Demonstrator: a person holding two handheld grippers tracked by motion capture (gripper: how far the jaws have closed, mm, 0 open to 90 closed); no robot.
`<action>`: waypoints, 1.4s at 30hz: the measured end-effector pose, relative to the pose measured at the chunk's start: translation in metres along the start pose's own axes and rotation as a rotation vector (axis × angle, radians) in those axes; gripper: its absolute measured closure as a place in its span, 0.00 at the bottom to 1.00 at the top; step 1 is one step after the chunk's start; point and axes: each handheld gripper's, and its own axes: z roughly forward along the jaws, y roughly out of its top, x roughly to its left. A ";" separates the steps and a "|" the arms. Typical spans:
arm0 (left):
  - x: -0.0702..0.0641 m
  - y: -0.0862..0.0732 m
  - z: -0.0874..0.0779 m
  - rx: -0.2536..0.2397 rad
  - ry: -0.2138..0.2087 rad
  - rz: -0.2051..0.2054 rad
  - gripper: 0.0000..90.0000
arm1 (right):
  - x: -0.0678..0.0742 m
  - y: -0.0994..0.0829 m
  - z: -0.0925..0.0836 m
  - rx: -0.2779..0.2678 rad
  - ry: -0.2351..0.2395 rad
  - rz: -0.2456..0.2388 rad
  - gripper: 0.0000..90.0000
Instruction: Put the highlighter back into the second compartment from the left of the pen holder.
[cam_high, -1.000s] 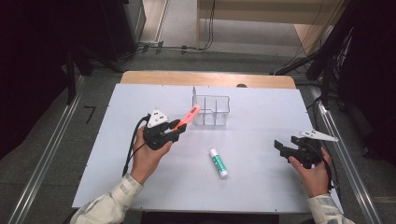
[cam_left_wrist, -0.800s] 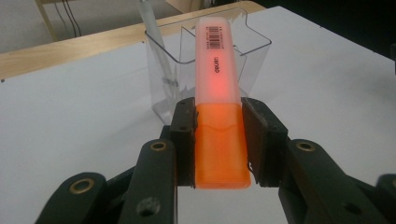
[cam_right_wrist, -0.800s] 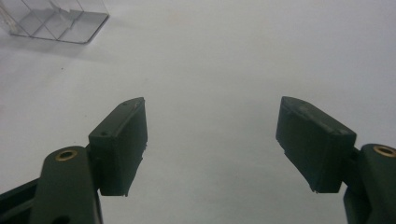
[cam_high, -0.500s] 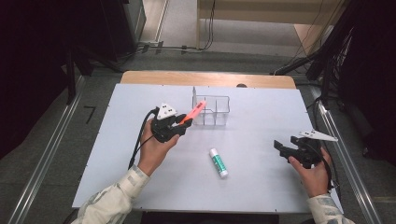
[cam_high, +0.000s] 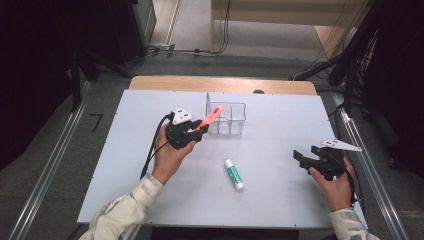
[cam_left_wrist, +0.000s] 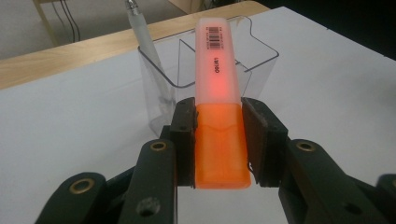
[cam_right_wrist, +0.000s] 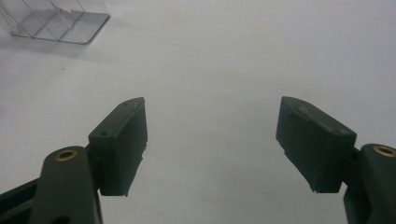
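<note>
My left gripper is shut on an orange highlighter, whose capped end points up toward the clear plastic organizer. The highlighter's tip hangs over the organizer's left edge. A white pencil stands in the organizer's left compartment. A glue stick with a green label lies on the white table between the two hands. My right gripper rests low at the table's right side, open, with nothing between its jaws.
The white table top lies on a wooden table whose far edge shows behind it. Metal rails run along both sides. A corner of the organizer shows far up left in the right gripper view.
My left gripper has carried the highlighter to the right and slightly up, toward the organizer. The right gripper has stayed where it was.
</note>
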 end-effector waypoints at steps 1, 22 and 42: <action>-0.001 0.001 0.001 0.000 -0.002 0.000 0.75 | 0.000 0.000 0.000 0.000 0.000 0.000 0.26; -0.004 0.013 0.016 0.026 -0.001 0.012 0.75 | 0.000 0.000 0.000 0.000 0.005 -0.001 0.26; -0.006 0.028 0.018 0.023 0.003 0.010 0.75 | 0.001 0.000 0.000 0.003 0.008 -0.006 0.26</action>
